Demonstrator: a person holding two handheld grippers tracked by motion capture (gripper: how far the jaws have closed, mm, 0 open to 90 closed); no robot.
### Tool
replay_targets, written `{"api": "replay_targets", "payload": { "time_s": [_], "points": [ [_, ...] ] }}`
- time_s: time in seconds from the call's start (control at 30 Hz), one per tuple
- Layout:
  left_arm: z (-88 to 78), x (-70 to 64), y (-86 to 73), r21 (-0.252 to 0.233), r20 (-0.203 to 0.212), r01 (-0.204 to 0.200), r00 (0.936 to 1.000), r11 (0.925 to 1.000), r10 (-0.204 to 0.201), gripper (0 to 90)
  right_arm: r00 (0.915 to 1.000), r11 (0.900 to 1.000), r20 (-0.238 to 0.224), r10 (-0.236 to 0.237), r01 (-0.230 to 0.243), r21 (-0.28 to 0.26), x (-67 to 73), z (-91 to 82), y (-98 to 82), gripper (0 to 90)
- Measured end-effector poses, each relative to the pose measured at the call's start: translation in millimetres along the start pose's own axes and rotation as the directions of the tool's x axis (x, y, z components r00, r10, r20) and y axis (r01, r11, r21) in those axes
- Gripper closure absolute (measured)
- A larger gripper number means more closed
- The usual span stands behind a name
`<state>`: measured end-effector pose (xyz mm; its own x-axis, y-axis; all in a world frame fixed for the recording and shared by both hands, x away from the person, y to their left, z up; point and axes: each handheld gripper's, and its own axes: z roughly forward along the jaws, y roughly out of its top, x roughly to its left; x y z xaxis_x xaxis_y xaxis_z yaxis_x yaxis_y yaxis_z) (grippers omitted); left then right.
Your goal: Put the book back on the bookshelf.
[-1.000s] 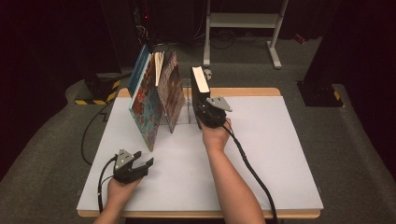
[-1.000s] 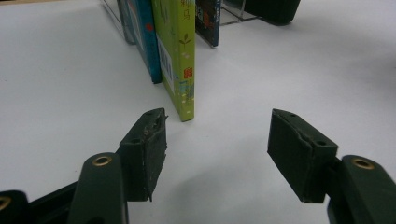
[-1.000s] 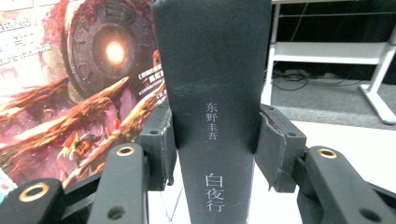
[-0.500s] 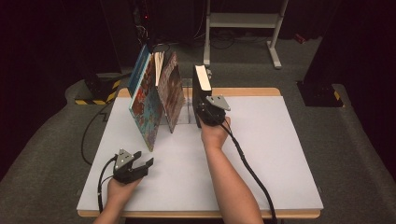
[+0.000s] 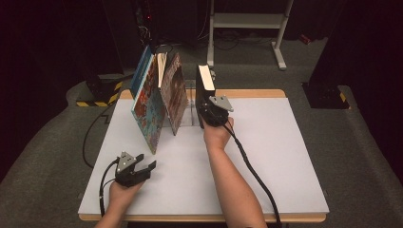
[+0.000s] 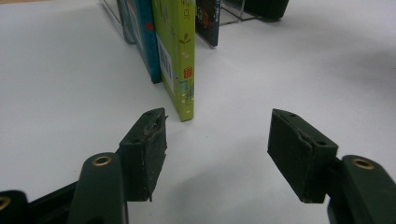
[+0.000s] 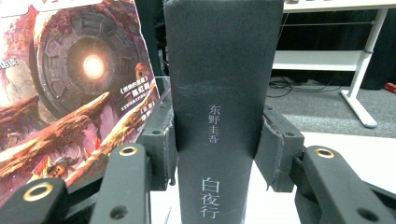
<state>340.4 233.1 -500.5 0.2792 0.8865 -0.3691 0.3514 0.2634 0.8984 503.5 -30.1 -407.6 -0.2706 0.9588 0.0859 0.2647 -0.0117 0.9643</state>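
Here the right gripper (image 5: 209, 110) had its jaws clamped on the spine of a thick black book (image 5: 205, 88), pads flat against both covers, approx. half-way up the spine as the right gripper view showed (image 7: 219, 154). The book stood upright at the back of the white table (image 5: 266, 156), at the right end of a clear rack (image 5: 190, 111), near but apart from the book with the stone-ring cover (image 5: 174, 92). Further left leaned a large colourful book (image 5: 148, 107) with a blue book behind it.

The left gripper (image 5: 142, 167) rested near the front left edge of the table, jaws about half open, nothing between them; its own view (image 6: 217, 140) looked toward the bottom edges of a green book (image 6: 180, 56) and its neighbours.

Judgement: step in hand was seating or pulling the black book at the rack. To do it well:
- Keep the spine vertical; no twist, or the pads may slip.
- Move straight along the slot, parallel to the neighbouring book.
- Watch the leaning books at left: a nudge to the rack could tip them.
- Left gripper could steady the rack if req'd.
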Motion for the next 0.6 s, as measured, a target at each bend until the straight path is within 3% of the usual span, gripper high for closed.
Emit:
{"api": "replay_targets", "payload": {
  "time_s": [0.6],
  "points": [
    [0.1, 0.1, 0.0, 0.0, 0.0, 0.001, 1.0, 1.0, -0.001, 37.3, 0.9999, 1.0, 0.002, -0.012, 0.012, 0.007, 1.3, 5.5, 2.4, 52.2]
  ]
}}
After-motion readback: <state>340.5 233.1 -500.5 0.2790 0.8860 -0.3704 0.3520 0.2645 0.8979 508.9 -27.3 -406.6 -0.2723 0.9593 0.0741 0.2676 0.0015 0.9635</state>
